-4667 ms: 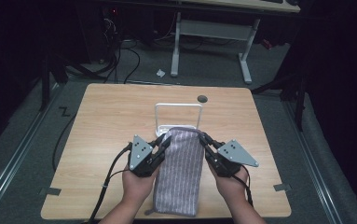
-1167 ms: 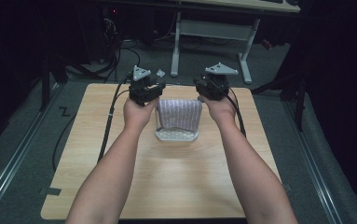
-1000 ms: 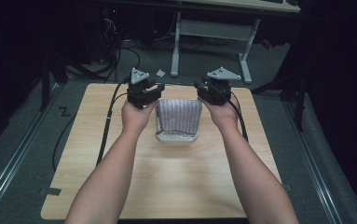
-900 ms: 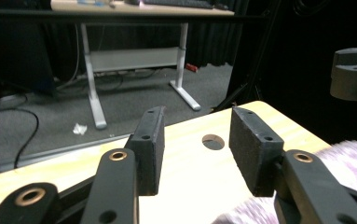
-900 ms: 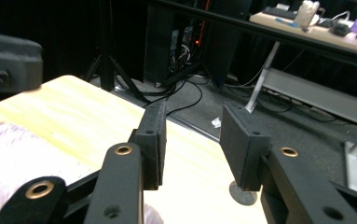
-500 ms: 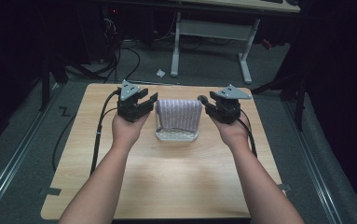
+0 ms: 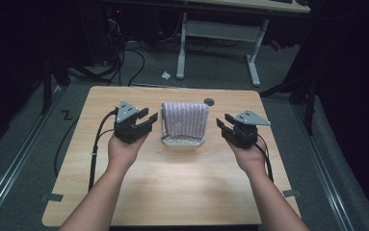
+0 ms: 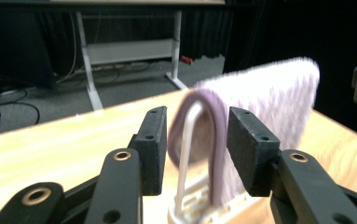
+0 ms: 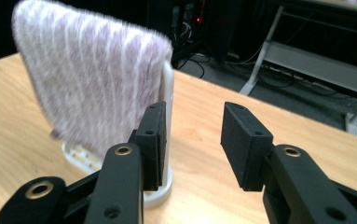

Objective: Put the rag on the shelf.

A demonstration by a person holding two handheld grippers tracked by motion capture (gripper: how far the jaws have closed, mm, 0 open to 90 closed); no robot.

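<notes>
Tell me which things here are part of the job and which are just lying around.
Part of the job: towel, white rack it hangs over, left gripper, right gripper, both open.

Lying around: scrap of paper on the floor, desk frame behind the table, floor cables.

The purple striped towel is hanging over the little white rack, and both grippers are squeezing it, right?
Not quite. The purple striped towel does hang over the little white rack, but the left gripper and right gripper are open and apart from it, one at each side, as the high view shows.
</notes>
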